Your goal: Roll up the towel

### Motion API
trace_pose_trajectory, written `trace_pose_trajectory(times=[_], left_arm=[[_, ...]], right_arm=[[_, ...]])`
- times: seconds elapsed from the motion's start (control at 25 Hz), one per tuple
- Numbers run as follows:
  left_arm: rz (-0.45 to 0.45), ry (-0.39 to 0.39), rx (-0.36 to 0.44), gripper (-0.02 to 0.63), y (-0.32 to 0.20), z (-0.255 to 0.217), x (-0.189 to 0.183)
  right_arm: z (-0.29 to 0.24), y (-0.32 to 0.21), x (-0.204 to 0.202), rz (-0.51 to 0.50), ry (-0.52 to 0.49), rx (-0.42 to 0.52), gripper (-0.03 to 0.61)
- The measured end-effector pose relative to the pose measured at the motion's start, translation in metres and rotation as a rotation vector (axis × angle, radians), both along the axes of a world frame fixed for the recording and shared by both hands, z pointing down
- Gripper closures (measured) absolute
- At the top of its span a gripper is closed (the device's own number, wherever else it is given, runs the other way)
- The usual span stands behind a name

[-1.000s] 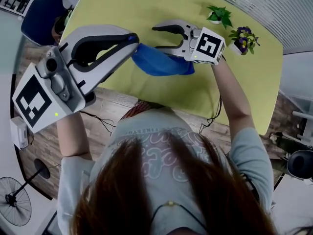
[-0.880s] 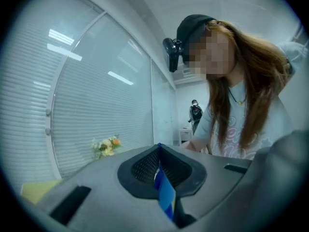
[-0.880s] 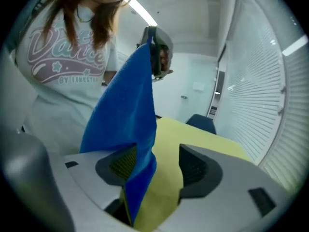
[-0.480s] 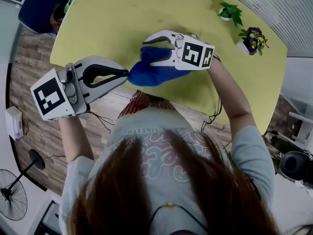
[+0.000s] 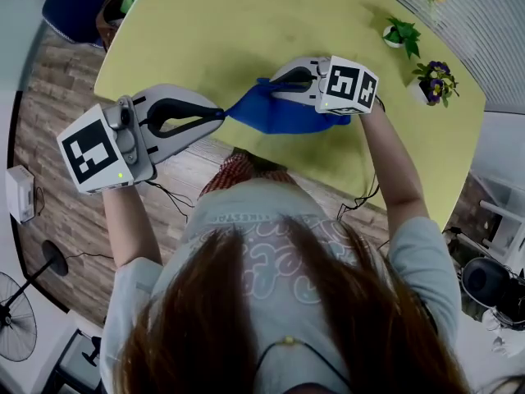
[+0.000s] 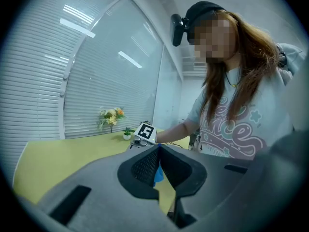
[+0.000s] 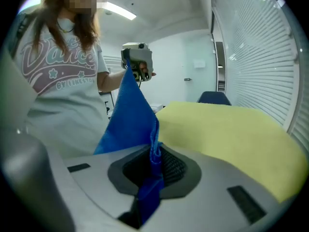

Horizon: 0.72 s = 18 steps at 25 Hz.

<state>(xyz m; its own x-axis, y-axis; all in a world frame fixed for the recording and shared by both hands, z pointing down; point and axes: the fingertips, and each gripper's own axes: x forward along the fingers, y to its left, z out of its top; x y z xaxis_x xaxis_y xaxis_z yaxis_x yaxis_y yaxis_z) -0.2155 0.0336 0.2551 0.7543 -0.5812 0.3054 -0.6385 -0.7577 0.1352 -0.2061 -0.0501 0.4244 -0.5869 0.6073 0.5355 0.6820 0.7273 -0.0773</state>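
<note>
The yellow-green desk [image 5: 246,23] has a curved near edge running just in front of the person [image 5: 271,302]. Most of its top lies bare beyond the work, a wide stretch toward the far side and the left. All that stands on it in sight is a green potted plant [image 5: 402,33] and a pot of purple flowers [image 5: 433,79]. Both are near the far right edge by the window blinds [image 5: 484,15], well apart from the cloth. A blue chair [image 5: 70,11] sits off the desk's far left corner, and wooden floor [image 5: 57,113] shows along the near-left edge.

The left tool [image 5: 218,115] hangs off the desk, out past the near edge over the floor. Its jaws are fully together with a corner of the blue towel [image 5: 283,115] nipped at the tips. The right tool [image 5: 275,83] is over the desk, a little in from the near edge. Its jaws have just been closing and pinch a bunched fold of the towel between the pads, with a tail of cloth hanging through behind them.

The towel spans the gap between the two tools, across the desk's near edge. It is drawn to a narrow point at the left tool and widens to a fuller, creased mass under the right one. In the right gripper view it rises as a taut, smooth triangular sheet. I can't tell whether its lower part rests on the desk.
</note>
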Motion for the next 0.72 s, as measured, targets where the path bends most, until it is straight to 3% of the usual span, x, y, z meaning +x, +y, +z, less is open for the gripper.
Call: trace_pose_trajectory(times=[0.16, 0.44, 0.56, 0.72], left_arm=[[-0.031, 0.025, 0.093, 0.598, -0.014, -0.019, -0.013], [-0.146, -0.035, 0.290, 0.598, -0.076, -0.077, -0.050], [-0.170, -0.160, 0.369, 0.600, -0.124, -0.093, -0.050], [-0.167, -0.101, 0.508, 0.599, -0.174, -0.141, -0.032]], right_arm=[[-0.022, -0.020, 0.002, 0.114, -0.061, 0.001, 0.537], [-0.109, -0.104, 0.031, 0.506, -0.297, 0.116, 0.529], [-0.150, -0.151, 0.056, 0.684, -0.395, 0.269, 0.531], [-0.213, -0.189, 0.093, 0.919, -0.560, 0.524, 0.529]])
